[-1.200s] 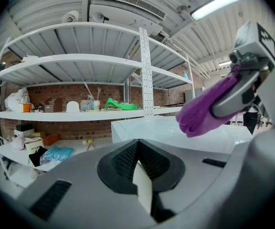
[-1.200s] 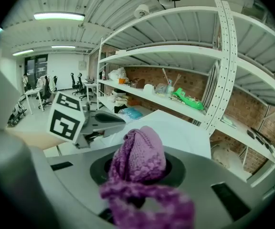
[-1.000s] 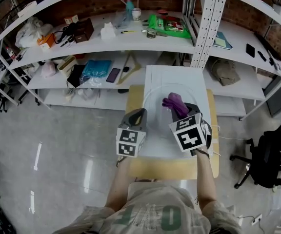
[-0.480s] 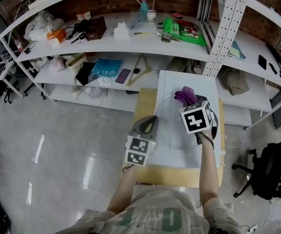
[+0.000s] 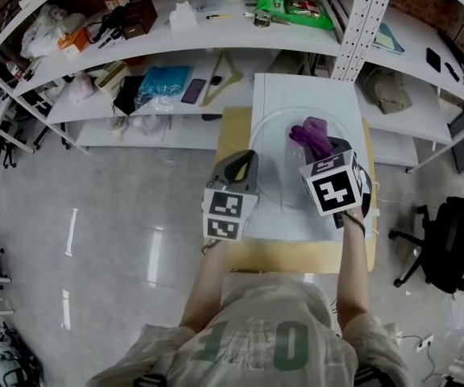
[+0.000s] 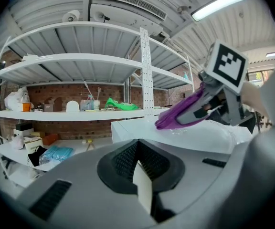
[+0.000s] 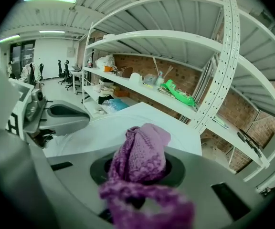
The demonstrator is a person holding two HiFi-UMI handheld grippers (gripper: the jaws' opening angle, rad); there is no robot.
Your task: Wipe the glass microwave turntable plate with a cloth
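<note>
**Right gripper** (image 5: 322, 151): we see its fingers clamped on the purple knitted cloth (image 5: 308, 133), held over the glass turntable plate (image 5: 274, 147). The plate lies on a white board (image 5: 296, 226) across the counter's (image 5: 240, 262) far edge.

**Left gripper** (image 5: 246, 162): its fingers are closed together beside the plate's left rim.

glass plate (image 5: 275, 143): near edge hidden by right gripper (image 5: 321, 145) | cloth (image 7: 142, 151): seemingly covers its jaws
</note>
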